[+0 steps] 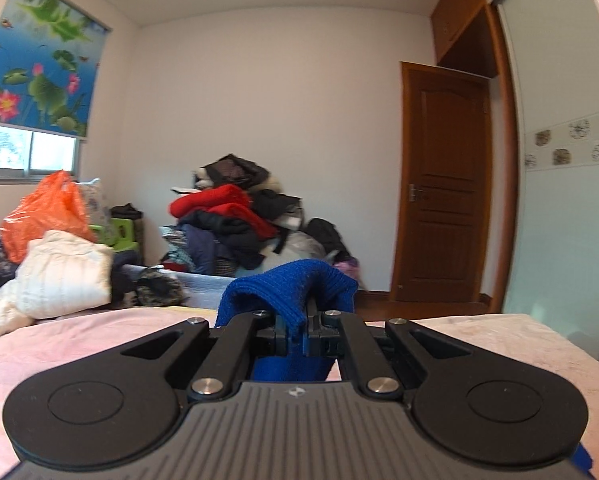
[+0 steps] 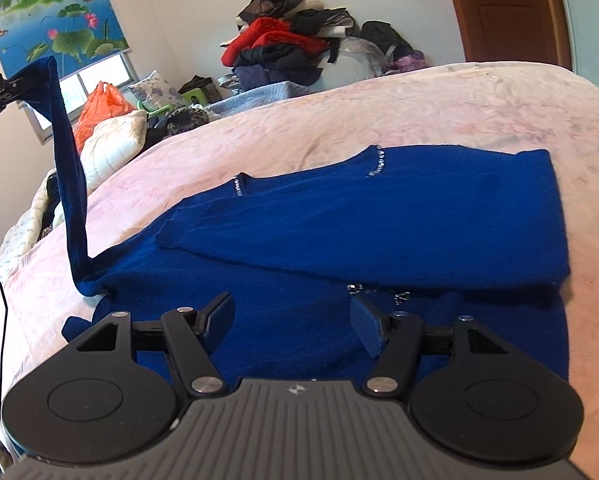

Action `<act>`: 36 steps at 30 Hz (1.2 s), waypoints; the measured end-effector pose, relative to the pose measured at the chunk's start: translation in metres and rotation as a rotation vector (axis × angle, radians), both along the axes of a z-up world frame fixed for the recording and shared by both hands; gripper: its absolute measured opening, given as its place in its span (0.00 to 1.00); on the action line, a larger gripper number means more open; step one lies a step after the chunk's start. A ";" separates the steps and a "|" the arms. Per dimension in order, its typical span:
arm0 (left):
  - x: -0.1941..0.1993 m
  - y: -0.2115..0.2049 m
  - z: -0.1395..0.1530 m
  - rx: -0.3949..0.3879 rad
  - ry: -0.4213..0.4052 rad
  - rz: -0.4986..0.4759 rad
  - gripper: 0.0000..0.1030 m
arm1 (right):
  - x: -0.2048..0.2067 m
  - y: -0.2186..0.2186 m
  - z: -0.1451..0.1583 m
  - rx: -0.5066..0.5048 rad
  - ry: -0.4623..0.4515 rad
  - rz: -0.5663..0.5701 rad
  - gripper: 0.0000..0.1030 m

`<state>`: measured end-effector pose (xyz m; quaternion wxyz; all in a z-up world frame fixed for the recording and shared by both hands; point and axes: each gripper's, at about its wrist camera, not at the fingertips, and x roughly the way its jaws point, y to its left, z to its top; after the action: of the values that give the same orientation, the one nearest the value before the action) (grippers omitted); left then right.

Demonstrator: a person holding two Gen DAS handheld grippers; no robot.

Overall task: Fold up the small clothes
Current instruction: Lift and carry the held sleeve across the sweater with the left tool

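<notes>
Blue knit fills the middle of the pink bed (image 2: 379, 104): your sweater (image 2: 379, 216) lies flat there, one sleeve already folded across its chest, small sparkly trim showing at the neckline. Your left claw (image 1: 304, 330) is pressed together on the cuff of the other sleeve (image 2: 69, 168), which rises from the sweater's left shoulder as a long dark strip up to the far left. From the right wrist view only the tip of that claw (image 2: 7, 87) shows, cut off by the frame edge. From the left wrist view the cuff (image 1: 295, 288) bunches over the fingers and hides their pads.

Your right claw (image 2: 293, 322) hangs spread above the sweater's near hem with nothing between its fingers; its body covers the hem, so you cannot see where the fabric ends. Far off against the wall sits a heap of clothes (image 2: 283, 50), too jumbled to sort out, with an orange bag (image 2: 101, 108) near the window.
</notes>
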<state>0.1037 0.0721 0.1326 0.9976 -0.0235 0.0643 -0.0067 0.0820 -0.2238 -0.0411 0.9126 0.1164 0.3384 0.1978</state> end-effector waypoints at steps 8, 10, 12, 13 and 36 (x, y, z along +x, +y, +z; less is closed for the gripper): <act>0.017 -0.057 -0.002 0.019 0.006 -0.144 0.04 | -0.004 -0.020 -0.002 0.006 -0.004 -0.042 0.66; 0.021 -0.073 -0.006 0.033 0.011 -0.176 0.04 | -0.005 -0.024 -0.001 0.006 -0.006 -0.055 0.66; 0.024 -0.084 -0.010 0.037 0.022 -0.198 0.04 | -0.007 -0.030 -0.002 0.012 -0.005 -0.069 0.67; 0.026 -0.089 -0.012 0.036 0.030 -0.208 0.04 | -0.009 -0.033 -0.002 0.014 -0.003 -0.078 0.67; 0.030 -0.175 -0.051 0.102 0.143 -0.373 0.04 | -0.028 -0.088 -0.015 0.075 0.015 -0.218 0.67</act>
<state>0.1334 -0.1025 0.0821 0.9719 0.0388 0.1385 -0.1864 0.0544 -0.3117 -0.0564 0.9212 0.1881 0.3227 0.1093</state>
